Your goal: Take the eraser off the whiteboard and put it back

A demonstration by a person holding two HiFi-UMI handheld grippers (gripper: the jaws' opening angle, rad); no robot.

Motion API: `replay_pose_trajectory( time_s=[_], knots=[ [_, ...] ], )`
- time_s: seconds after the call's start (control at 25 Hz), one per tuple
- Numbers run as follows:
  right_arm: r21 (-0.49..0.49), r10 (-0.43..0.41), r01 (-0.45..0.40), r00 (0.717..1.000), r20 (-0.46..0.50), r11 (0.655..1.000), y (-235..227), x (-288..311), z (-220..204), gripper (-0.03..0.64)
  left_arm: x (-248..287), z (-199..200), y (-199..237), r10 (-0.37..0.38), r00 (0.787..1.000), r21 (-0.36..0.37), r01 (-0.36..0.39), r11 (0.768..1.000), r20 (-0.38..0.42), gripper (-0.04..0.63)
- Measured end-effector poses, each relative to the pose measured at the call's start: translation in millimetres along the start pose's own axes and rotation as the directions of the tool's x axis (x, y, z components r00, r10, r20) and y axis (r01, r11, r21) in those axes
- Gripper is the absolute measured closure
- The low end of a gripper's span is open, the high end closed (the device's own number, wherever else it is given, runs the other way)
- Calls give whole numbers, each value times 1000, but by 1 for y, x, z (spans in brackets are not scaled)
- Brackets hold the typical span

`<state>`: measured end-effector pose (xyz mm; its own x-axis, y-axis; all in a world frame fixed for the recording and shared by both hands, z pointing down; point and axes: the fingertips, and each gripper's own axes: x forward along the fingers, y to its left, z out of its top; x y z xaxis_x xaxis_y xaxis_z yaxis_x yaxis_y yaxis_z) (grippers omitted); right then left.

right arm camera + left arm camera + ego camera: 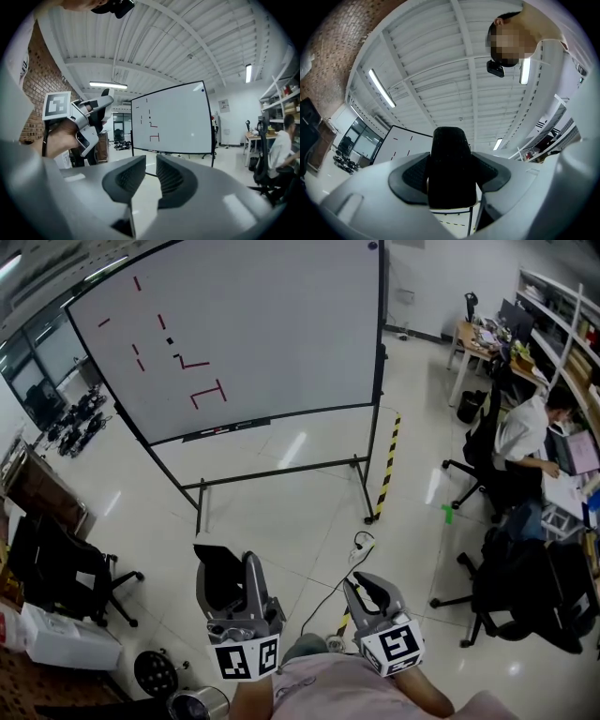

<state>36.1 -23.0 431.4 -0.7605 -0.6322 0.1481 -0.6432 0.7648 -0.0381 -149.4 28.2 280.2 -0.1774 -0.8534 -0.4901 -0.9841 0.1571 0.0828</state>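
Observation:
A black eraser (450, 166) stands upright between the pads of my left gripper (228, 568), which is shut on it. In the head view the eraser (217, 579) shows as a dark block low in the frame, close to the person's body. The whiteboard (244, 334) stands well ahead on a wheeled frame, with short red strokes on its left half. My right gripper (368, 591) is beside the left one, its jaws a narrow gap apart with nothing between them. The right gripper view shows the whiteboard (171, 119) straight ahead and the left gripper (89, 117) off to the left.
A yellow-black tape line (386, 465) and a cable (347, 559) lie on the floor ahead. A person sits at a desk (530, 432) to the right among office chairs (525, 592). Another chair (66, 577) and a white box (66, 638) are at the left.

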Motion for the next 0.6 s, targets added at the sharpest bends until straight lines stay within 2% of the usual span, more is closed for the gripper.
replay_pose_trajectory(
  time_s=[0.2, 0.6],
  knots=[
    [-14, 16, -16, 1000, 17, 1000, 7, 4, 8, 551, 1, 10, 11, 28, 1000, 42, -29, 999, 9, 324],
    [-24, 32, -32, 999, 25, 999, 10, 17, 11, 551, 5, 14, 24, 48, 998, 37, -50, 998, 46, 331]
  ],
)
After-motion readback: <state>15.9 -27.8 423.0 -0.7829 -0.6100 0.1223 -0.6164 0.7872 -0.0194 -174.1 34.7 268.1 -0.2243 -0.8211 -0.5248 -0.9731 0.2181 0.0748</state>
